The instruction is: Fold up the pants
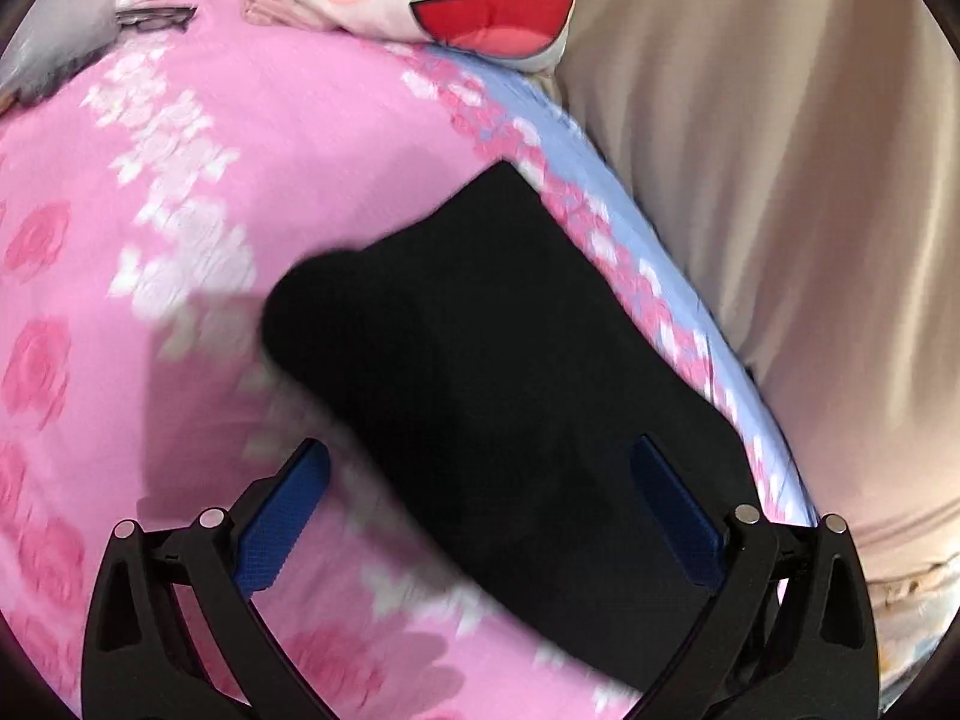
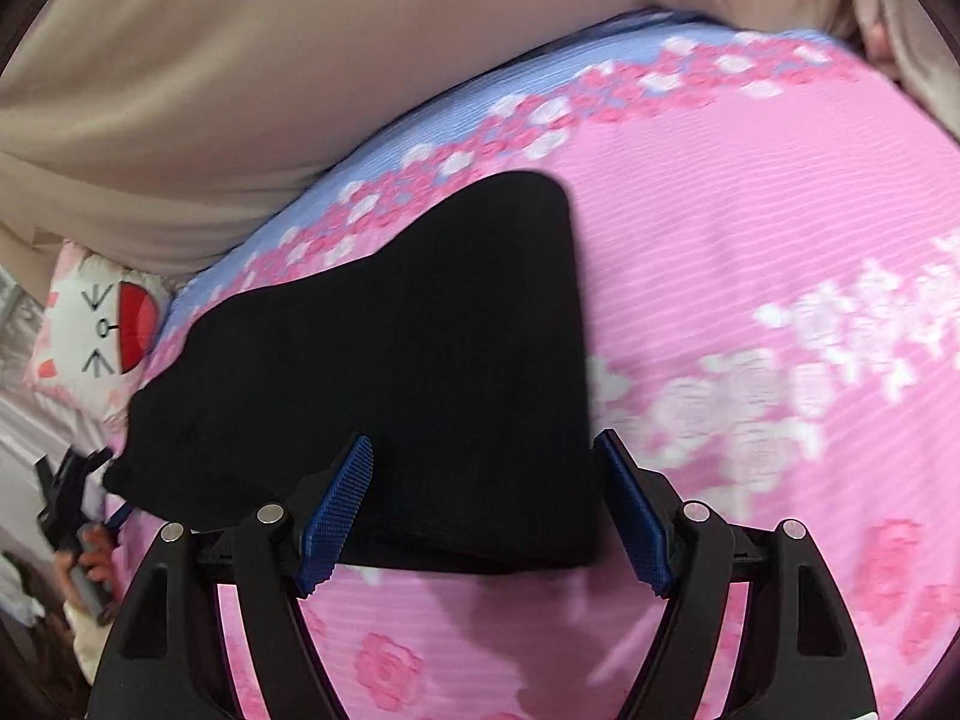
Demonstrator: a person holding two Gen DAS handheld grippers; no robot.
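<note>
**Folded black pants on a floral bedspread, with both grippers spread wide**

The scene is filled by a pink bedspread (image 1: 198,192) printed with roses and white blossoms and edged with a pale blue band; it is bordered by a beige curtain (image 1: 780,180). A cartoon-face pillow (image 1: 480,0) is seen at the head of the bed. The black pants (image 2: 384,372) are laid on the bedspread as a compact folded bundle, close to the blue band and the curtain side.

The right gripper (image 2: 486,510) is angled down over the near edge of the bundle. Its jaws are held wide; the left blue pad (image 2: 336,516) is overlapped with the fabric edge, and the right pad (image 2: 633,516) is placed just beside the bundle's corner. No pinch on the cloth is shown.

The left gripper (image 1: 480,516) is likewise pitched downward above the pants (image 1: 492,372), and strong motion blur is present in its view. Its jaws are spread widely, with one pad (image 1: 282,522) over the bedspread and the other (image 1: 678,516) over the black fabric; nothing is gripped. In the right wrist view, the left gripper (image 2: 66,492) is seen at the far end of the bundle, held by a hand (image 2: 90,552).
</note>
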